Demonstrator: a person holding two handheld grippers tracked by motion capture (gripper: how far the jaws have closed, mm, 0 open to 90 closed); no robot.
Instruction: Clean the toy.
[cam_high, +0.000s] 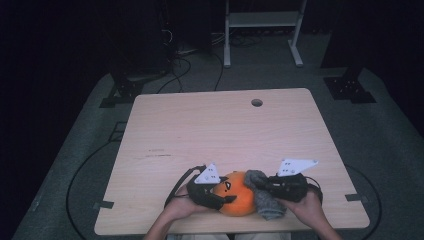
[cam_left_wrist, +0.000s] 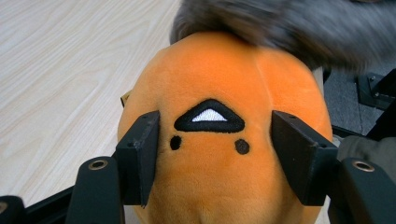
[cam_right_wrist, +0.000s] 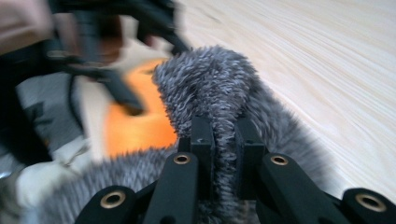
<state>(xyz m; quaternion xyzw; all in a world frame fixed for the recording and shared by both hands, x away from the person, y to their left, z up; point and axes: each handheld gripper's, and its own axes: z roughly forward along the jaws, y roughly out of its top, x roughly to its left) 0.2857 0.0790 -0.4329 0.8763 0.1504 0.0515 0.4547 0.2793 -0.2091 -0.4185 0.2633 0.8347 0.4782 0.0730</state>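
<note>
At the near edge of the bench (cam_high: 165, 130), I hold an orange plush pumpkin (cam_high: 239, 196) with my left gripper (cam_high: 220, 199), its jaws pressed into the soft sides either side of the stitched face, as the left gripper view shows. My right gripper (cam_high: 267, 186) is clamped shut on a fold of fuzzy grey fabric (cam_high: 265, 200), which drapes over the pumpkin's right side and touches it. The step in hand looks like working the grey cover onto or off the plush; the right gripper view is blurred, so I cannot say which way it is going. The next move, as I judge it, calls for a steady hold on the pumpkin while the right gripper draws the fabric across the crown without dragging the toy off the bench edge. The bench is pale wood grain with a round cable hole (cam_high: 256, 102) near its far side. Beyond it lie grey carpet, trailing cables and a white metal frame (cam_high: 262, 30) in a dark room.
</note>
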